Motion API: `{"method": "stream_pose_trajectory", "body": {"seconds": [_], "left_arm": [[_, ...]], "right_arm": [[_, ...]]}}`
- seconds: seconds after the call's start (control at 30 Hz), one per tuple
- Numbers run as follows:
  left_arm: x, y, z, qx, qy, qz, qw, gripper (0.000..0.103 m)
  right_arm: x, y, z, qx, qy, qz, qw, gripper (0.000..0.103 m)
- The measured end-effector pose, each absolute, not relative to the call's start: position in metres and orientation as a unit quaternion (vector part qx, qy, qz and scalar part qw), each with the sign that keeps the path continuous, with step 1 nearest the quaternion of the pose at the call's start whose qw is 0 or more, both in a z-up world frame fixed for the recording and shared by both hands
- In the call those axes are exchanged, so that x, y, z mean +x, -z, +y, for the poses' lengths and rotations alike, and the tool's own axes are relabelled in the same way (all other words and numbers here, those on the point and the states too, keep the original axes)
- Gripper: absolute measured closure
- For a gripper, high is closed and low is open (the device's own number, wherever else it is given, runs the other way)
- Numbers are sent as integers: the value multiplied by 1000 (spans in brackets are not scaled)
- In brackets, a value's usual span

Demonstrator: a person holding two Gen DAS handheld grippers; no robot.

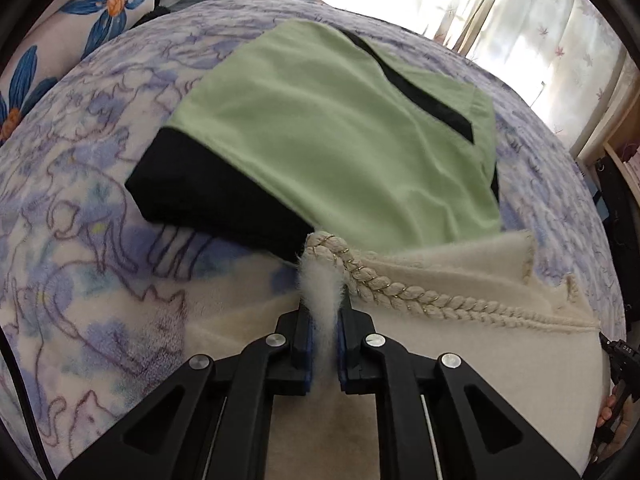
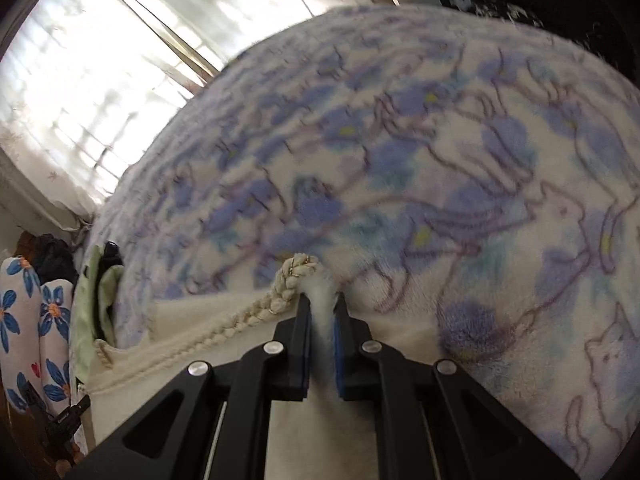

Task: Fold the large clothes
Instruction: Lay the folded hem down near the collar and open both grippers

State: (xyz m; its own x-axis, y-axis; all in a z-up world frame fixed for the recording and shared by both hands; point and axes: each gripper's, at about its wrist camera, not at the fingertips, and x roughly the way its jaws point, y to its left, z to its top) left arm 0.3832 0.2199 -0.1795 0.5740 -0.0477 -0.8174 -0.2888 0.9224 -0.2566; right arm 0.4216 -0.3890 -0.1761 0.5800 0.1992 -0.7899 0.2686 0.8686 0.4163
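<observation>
Both grippers clamp the cream fuzzy garment (image 1: pixel 460 264) at its braided hem: left gripper (image 1: pixel 323 300), right gripper (image 2: pixel 322 308), corners pinched for folding on the floral blanket (image 2: pixel 440 140), beside a folded green-black garment (image 1: pixel 320 132).

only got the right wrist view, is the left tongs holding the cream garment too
Observer: Yes, the left tongs are shut on the cream garment, beside its braided trim.
Operator: whats ahead of it
Observer: A folded green and black garment lies just beyond, on the floral blanket.
Operator: my right grip ok
Observer: The right tongs pinch the same fluffy cream edge at the trim's other end.
</observation>
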Motion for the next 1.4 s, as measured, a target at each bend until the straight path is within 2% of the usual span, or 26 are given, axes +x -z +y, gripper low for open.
{"method": "stream_pose_trajectory", "body": {"seconds": [0.13, 0.2, 0.27, 0.37, 0.43, 0.63, 0.77, 0.8, 0.87, 0.9, 1.03, 1.17, 1.2, 1.23, 1.4], "left_arm": [[381, 179, 217, -172, -76, 449, 873, 91], [375, 170, 215, -166, -78, 435, 882, 88], [364, 159, 212, -154, -95, 412, 893, 82], [348, 140, 199, -139, -89, 376, 912, 82], [347, 130, 182, -123, -68, 370, 918, 82], [361, 122, 103, -84, 15, 388, 918, 82], [376, 140, 81, -59, -10, 412, 909, 82], [377, 146, 84, -59, -17, 416, 907, 82], [379, 149, 101, -74, -22, 412, 908, 82], [379, 148, 110, -78, -31, 407, 910, 82], [389, 154, 170, -117, -84, 407, 902, 82], [388, 161, 218, -150, -115, 410, 892, 89], [389, 164, 223, -147, -131, 415, 888, 77], [389, 167, 229, -156, -132, 418, 885, 75], [386, 160, 229, -146, -132, 421, 885, 74]], "right_arm": [[421, 168, -381, 224, 33, 463, 857, 92], [416, 153, -373, 191, 51, 454, 869, 84], [404, 133, -361, 155, 63, 423, 890, 83], [388, 107, -334, 115, 32, 380, 917, 83], [383, 99, -307, 99, -16, 381, 919, 83], [379, 112, -201, 50, -142, 426, 892, 83], [382, 132, -167, 7, -145, 438, 887, 83], [388, 138, -172, -3, -128, 441, 888, 84], [395, 143, -193, 17, -123, 446, 886, 91], [398, 144, -207, 28, -118, 447, 886, 103], [413, 147, -273, -24, 34, 436, 899, 103], [418, 159, -363, 59, 117, 457, 880, 101], [416, 163, -379, 84, 126, 467, 871, 100], [412, 165, -391, 114, 116, 469, 868, 101], [384, 137, -391, 129, 103, 421, 892, 100]]}}
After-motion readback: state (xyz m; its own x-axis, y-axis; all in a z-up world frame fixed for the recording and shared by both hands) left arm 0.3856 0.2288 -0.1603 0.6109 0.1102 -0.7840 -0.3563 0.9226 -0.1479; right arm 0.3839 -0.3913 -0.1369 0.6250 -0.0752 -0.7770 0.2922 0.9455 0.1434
